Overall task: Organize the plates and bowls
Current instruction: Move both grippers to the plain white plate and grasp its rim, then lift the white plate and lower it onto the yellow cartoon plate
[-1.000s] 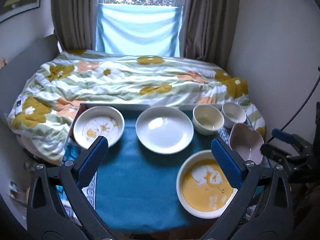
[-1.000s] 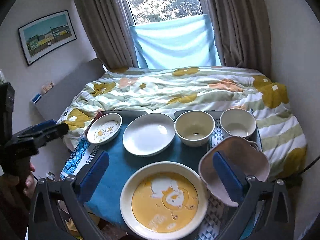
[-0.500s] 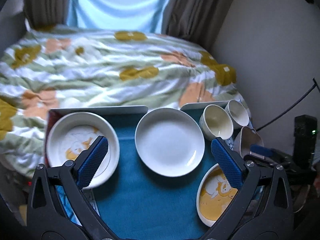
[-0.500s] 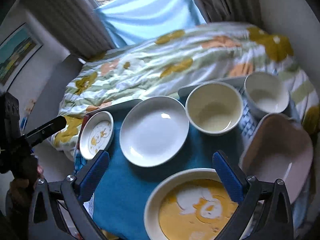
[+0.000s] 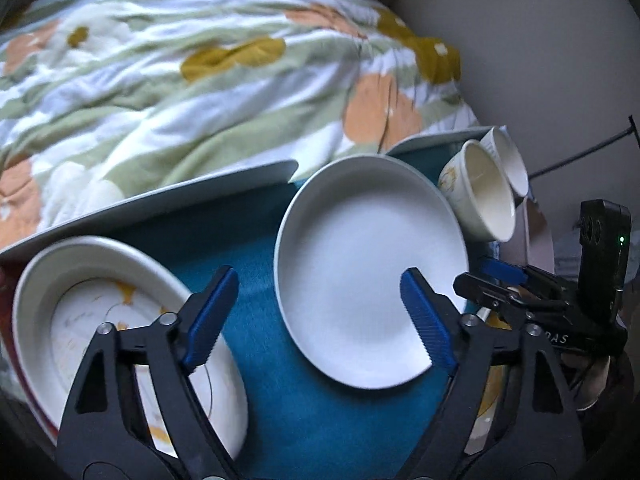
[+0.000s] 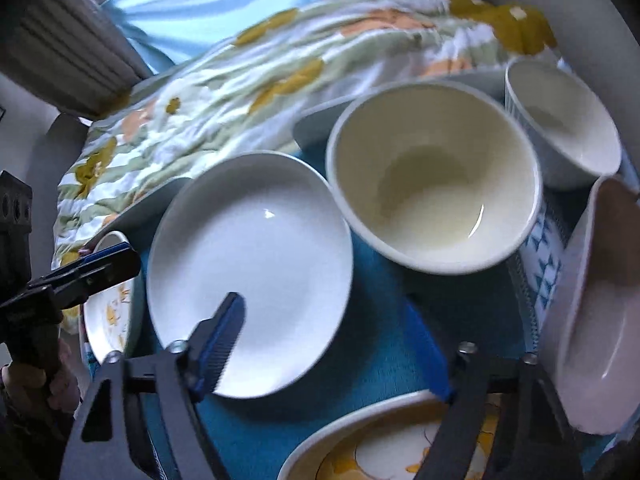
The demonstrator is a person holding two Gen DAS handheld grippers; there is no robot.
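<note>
White plate (image 5: pixel 360 264) upright, round, no long axis | left fingers (image 5: pixel 210 316) closing, empty | right fingers (image 6: pixel 224 336) closing, empty

- A teal cloth (image 5: pixel 256 252) covers the table (a blue-and-white patterned mat (image 6: pixel 546 256) lies toward its right edge).
- A flowered quilt (image 5: pixel 200 80) spreads over the bed beyond the table's far edge.
- Grey curtains (image 6: pixel 68 56) flank a pale blue sheet (image 6: pixel 208 4).

On your table (image 6: pixel 384 344) the plate (image 6: pixel 256 264) sits in the middle. The bowl (image 6: pixel 432 184) is right of it. The bed (image 5: pixel 180 72) is behind.
</note>
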